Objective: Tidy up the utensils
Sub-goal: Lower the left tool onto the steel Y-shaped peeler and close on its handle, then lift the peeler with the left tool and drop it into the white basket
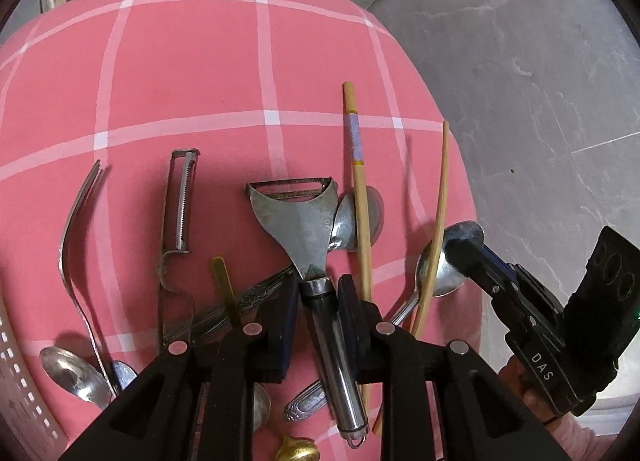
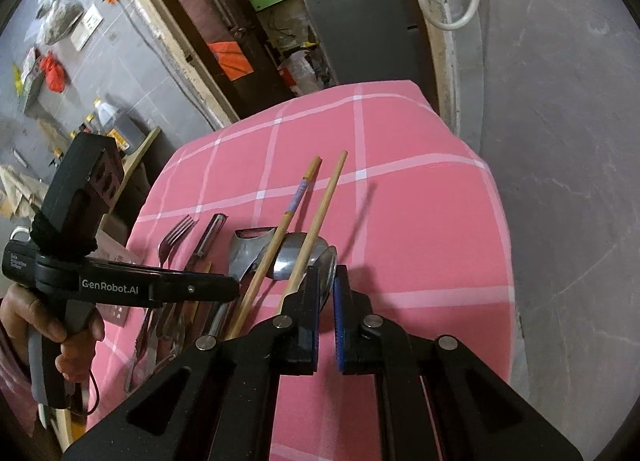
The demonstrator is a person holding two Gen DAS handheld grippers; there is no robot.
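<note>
On the pink checked cloth [image 1: 200, 73] lies a row of utensils. My left gripper [image 1: 318, 281] is shut on the dark handle of a wide metal peeler [image 1: 296, 221], whose blade points away from me. To its right, my right gripper [image 1: 464, 241] is shut on the bowl of a steel spoon [image 1: 440, 273]. In the right wrist view that spoon [image 2: 329, 259] stands edge-on between the right gripper's [image 2: 328, 273] pads. A plain chopstick [image 1: 438, 213] lies across this spoon. The left gripper [image 2: 230, 287] shows from the side, held by a hand.
A taped chopstick [image 1: 358, 181] lies over a second spoon [image 1: 348, 221]. Left of the wide peeler are a narrow peeler [image 1: 180, 205], a fork [image 1: 80, 221] and another spoon [image 1: 68, 373]. A white perforated basket [image 1: 20, 381] sits far left. The table edge and grey floor [image 1: 540, 101] are at right.
</note>
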